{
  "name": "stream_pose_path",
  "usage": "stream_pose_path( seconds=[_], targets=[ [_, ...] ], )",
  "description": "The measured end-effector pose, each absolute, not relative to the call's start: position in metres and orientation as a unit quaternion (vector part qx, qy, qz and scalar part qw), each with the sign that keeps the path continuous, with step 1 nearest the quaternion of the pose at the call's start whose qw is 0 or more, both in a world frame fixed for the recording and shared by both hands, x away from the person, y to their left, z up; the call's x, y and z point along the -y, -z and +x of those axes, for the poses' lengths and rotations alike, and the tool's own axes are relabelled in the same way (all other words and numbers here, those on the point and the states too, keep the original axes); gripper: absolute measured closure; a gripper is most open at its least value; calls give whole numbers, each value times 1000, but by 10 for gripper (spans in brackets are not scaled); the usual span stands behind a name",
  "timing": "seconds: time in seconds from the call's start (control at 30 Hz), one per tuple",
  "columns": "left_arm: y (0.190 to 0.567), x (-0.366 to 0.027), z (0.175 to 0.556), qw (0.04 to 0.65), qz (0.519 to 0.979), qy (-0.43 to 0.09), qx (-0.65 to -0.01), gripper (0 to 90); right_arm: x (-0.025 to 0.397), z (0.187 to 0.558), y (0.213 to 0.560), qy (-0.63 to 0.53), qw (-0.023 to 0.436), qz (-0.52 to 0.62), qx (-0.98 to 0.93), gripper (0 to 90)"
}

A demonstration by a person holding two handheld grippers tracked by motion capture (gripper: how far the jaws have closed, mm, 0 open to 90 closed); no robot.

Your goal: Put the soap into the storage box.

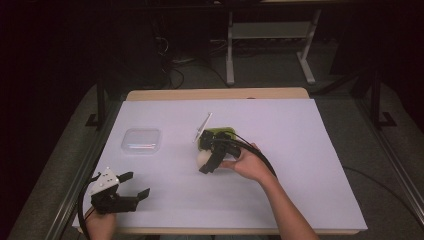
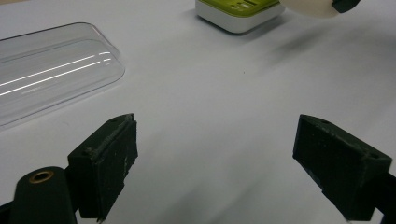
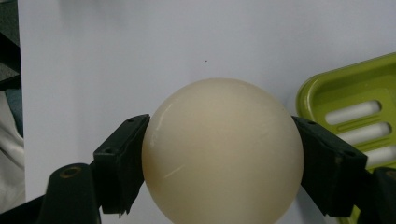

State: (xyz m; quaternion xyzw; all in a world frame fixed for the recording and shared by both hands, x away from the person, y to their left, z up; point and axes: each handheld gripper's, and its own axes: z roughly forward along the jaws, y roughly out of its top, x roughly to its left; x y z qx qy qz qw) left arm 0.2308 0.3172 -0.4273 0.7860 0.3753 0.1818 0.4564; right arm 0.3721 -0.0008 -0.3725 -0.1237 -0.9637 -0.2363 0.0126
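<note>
My right claw (image 3: 219,154) is pinching the soap (image 3: 223,151), one jaw on each side at its widest part, and the soap hangs just above the white table (image 1: 310,165), beside the near left corner of the green dish (image 3: 355,121). In the high view the soap (image 1: 204,159) is at the middle of the table, touching nothing but my jaws as far as I can see. I judge it to be stiff and fairly light, a solid piece that will not give under the pads, but its skin is smooth and a little glossy, so it may be slippery. Because it is so rounded, the jaws meet it only on small patches; if I hold off the middle line it could squirt out forward or back. So the best place is where I hold now, across the fullest width, with steady and moderate pressure, since too hard a squeeze may dent or mark it. It looks like a cream, almost ivory ball or egg, with one or two fine pale scratches on the front. The dish has long slots in its floor and a white base (image 2: 236,21) under the green part. My left claw (image 1: 131,186) is spread wide and holds nothing, low at the near left corner of the table, with a clear lid (image 1: 141,140) lying flat farther ahead of it.
</note>
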Motion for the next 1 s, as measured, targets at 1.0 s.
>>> stream_pose_path(
  seconds=[1.0],
  targets=[
    [427,-319,231,450,790,-181,-375,130,8,409,345,246,-4,-144,959,231]
  ],
)
